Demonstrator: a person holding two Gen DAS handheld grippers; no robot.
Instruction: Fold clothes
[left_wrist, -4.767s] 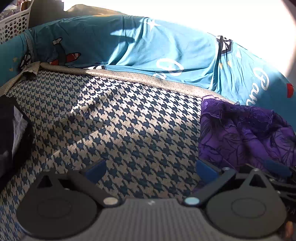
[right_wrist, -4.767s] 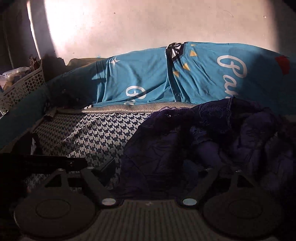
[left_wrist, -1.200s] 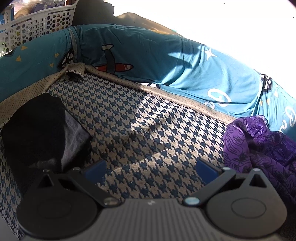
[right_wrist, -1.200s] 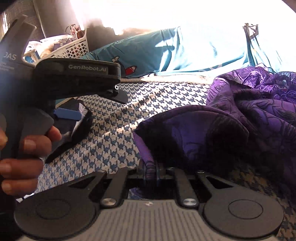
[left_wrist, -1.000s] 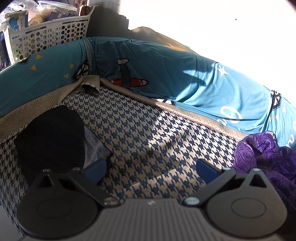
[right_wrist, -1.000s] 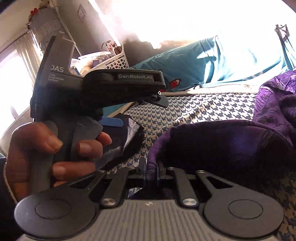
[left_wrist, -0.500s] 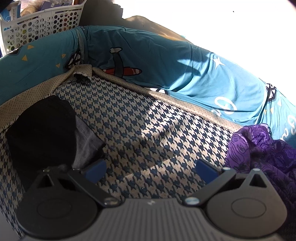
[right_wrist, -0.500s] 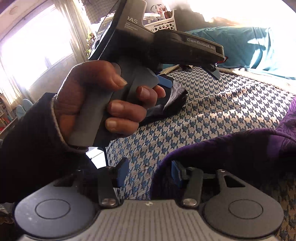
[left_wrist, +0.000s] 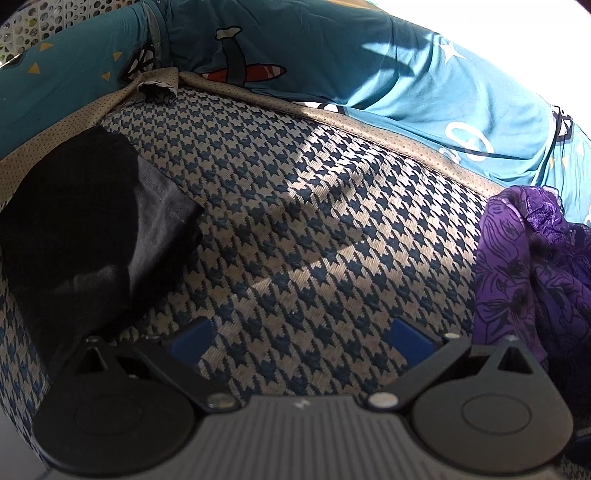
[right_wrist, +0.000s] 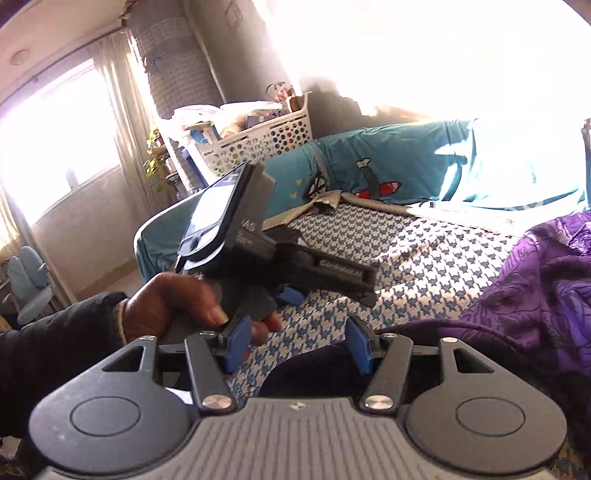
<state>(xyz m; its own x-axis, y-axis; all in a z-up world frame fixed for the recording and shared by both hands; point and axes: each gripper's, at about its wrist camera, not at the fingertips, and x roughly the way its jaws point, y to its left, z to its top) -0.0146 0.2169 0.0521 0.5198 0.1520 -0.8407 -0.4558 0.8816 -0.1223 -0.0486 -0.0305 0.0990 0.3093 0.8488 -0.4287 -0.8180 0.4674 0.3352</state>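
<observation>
Holding my left gripper (left_wrist: 299, 339) wide open and empty, I hover over the houndstooth cover (left_wrist: 314, 221) at frame centre. My right gripper (right_wrist: 297, 349) gapes too, gripping nothing, its pads apart just above a fold of the purple garment (right_wrist: 535, 295), which fills the right of the frame. Folded black clothing (left_wrist: 85, 221) lies at the left edge. My left hand (right_wrist: 177, 306) grips its handle at centre left.

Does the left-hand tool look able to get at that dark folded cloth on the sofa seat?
Probably yes. The left tongs stand open over bare houndstooth seat, and the black folded garment lies just to their left with nothing between. The purple garment sits off on the other side.
</observation>
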